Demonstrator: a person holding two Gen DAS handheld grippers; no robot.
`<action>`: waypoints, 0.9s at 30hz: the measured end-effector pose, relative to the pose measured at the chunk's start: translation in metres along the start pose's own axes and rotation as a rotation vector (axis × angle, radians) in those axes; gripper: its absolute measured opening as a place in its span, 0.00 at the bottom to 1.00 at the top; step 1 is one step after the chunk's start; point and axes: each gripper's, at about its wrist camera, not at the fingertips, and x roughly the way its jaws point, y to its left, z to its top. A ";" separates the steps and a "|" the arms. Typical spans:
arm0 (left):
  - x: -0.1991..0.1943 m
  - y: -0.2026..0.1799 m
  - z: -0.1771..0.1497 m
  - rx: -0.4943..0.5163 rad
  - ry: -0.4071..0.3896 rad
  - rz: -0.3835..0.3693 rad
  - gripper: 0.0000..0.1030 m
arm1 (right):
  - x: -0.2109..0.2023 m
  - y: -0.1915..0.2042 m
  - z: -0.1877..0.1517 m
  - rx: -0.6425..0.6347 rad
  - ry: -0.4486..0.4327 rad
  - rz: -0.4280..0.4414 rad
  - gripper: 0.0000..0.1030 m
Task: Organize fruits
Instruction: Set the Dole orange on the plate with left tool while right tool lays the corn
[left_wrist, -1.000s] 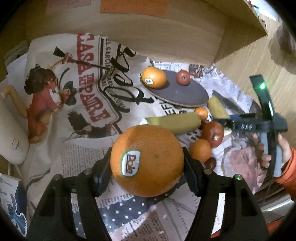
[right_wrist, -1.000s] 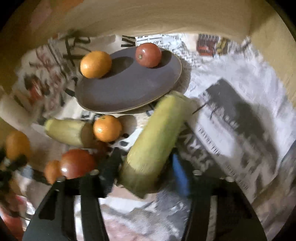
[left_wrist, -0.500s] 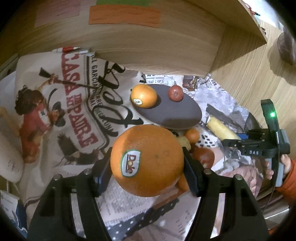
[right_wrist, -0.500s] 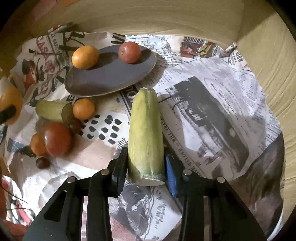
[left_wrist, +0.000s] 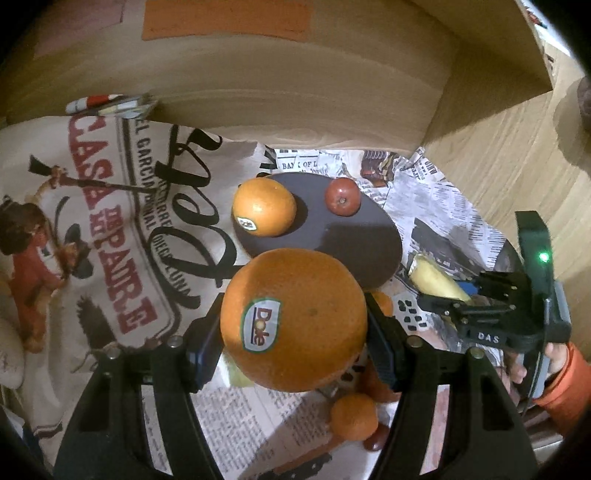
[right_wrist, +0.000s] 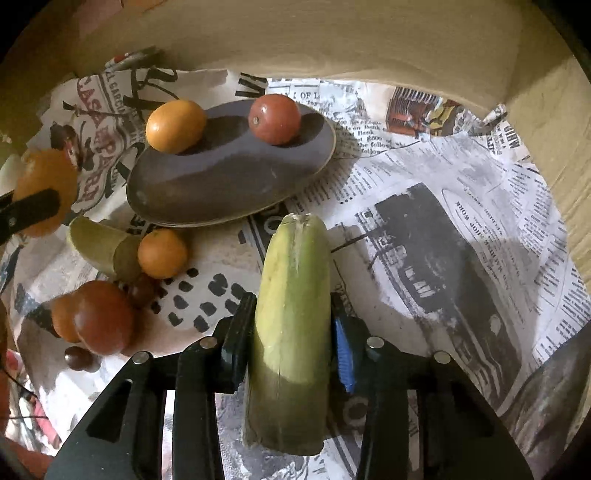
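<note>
My left gripper (left_wrist: 293, 325) is shut on a large orange (left_wrist: 295, 317) with a Dole sticker, held in the air just short of the dark oval plate (left_wrist: 354, 243). The plate (right_wrist: 221, 181) holds a smaller orange (left_wrist: 264, 206) and a red tomato (left_wrist: 342, 196). My right gripper (right_wrist: 293, 332) is shut on a yellow-green corn cob (right_wrist: 295, 317), right of the plate above the newspaper. The right gripper (left_wrist: 461, 299) with the cob also shows in the left wrist view.
Loose on the newspaper (right_wrist: 443, 206) left of the cob lie a second corn piece (right_wrist: 98, 243), a small orange (right_wrist: 162, 253), a red tomato (right_wrist: 103, 317) and small dark fruits. A wooden wall (left_wrist: 295, 92) stands behind the plate. Printed cloth (left_wrist: 92, 221) covers the left.
My left gripper has carried the large orange forward and up toward the plate. My right gripper has lifted the corn cob and straightened it, drawing back from the plate.
</note>
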 end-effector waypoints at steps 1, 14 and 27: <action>0.004 -0.001 0.002 0.004 0.004 0.003 0.66 | -0.001 0.000 0.001 0.002 -0.004 0.004 0.33; 0.049 -0.003 0.033 -0.005 0.085 -0.006 0.66 | -0.025 -0.005 0.037 0.038 -0.140 0.075 0.33; 0.077 -0.004 0.051 0.026 0.148 -0.020 0.66 | 0.013 0.035 0.086 -0.109 -0.098 0.092 0.33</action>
